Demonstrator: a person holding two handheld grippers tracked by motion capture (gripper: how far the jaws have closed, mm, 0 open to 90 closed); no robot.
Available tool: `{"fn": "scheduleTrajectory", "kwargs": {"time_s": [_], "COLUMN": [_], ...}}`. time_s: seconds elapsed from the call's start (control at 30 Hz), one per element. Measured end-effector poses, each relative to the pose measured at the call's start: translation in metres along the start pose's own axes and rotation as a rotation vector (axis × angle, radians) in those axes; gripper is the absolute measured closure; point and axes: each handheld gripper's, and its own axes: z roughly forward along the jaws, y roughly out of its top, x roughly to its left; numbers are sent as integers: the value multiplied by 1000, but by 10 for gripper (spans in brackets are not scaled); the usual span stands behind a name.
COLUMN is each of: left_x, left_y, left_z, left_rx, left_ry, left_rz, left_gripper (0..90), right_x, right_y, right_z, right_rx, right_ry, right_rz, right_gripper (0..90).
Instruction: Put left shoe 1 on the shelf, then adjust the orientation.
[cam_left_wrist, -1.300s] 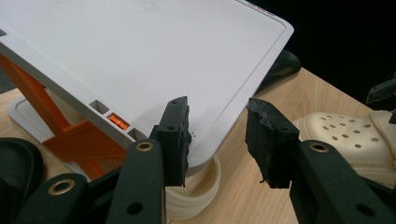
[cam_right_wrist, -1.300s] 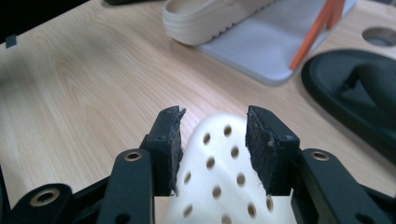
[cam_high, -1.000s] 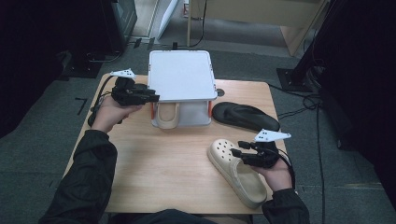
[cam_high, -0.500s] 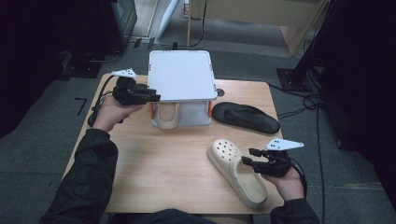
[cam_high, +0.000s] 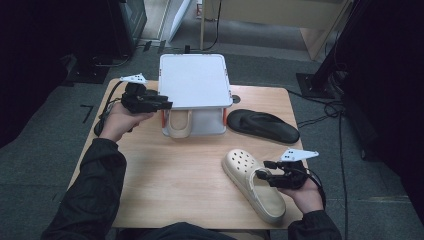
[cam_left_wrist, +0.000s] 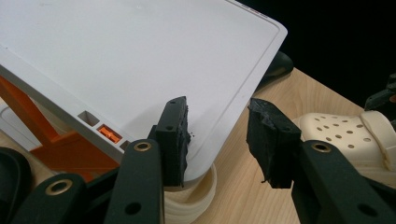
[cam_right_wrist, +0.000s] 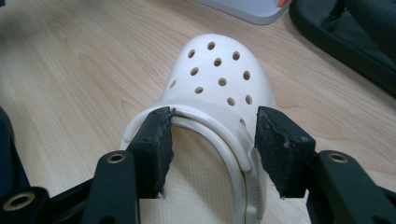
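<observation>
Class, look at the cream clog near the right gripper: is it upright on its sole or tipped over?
Upright: the cream clog rests sole-down on the table, holed toe and opening facing up.

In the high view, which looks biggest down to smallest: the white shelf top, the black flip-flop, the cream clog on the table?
1. White shelf top, plainly the largest.
2. Cream clog and black flip-flop: they look about alike in length. The clog lies nearer the camera, so I would not rank one over the other.
</observation>
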Motion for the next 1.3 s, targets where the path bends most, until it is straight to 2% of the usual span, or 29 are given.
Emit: {"fn": "scheduleTrajectory", "kwargs": {"time_s": [0.3, 0.43, 0.57, 0.6, 0.7, 0.73, 0.8, 1.0, 1.17, 1.3], "left_x": [2, 1, 1, 1, 1, 0, 0, 0, 0, 0], "left_y": [-3, -2, -2, -2, -2, -2, -2, -2, -2, -2], "left_z": [0, 0, 0, 0, 1, 1, 1, 1, 1, 1], "left_rx": [-24, -20, -20, -21, -19, -20, -19, -21, -23, -23], "left_ry": [-13, -5, -6, -9, -3, -1, 2, 2, 0, 1], "left_rz": [-21, -16, -12, -15, -13, -13, -9, -9, -13, -11], "left_gripper": [592, 592, 592, 593, 591, 591, 590, 590, 590, 590], "right_x": [1, -2, -5, -6, -7, -7, -8, -1, 1, 6], "right_y": [-6, -11, -12, -11, -7, -6, -6, -3, 2, 8], "right_z": [-2, 2, 9, 17, 24, 25, 25, 25, 27, 28], "right_rx": [25, 68, 91, 97, 88, 84, 78, 66, 41, 23], "right_ry": [-21, -40, -34, -37, -66, -70, -72, -111, -88, -98], "right_rz": [-24, -46, -37, -18, -26, -10, -9, -28, -12, -3], "right_gripper": [468, 468, 470, 479, 531, 540, 554, 627, 654, 694]}}
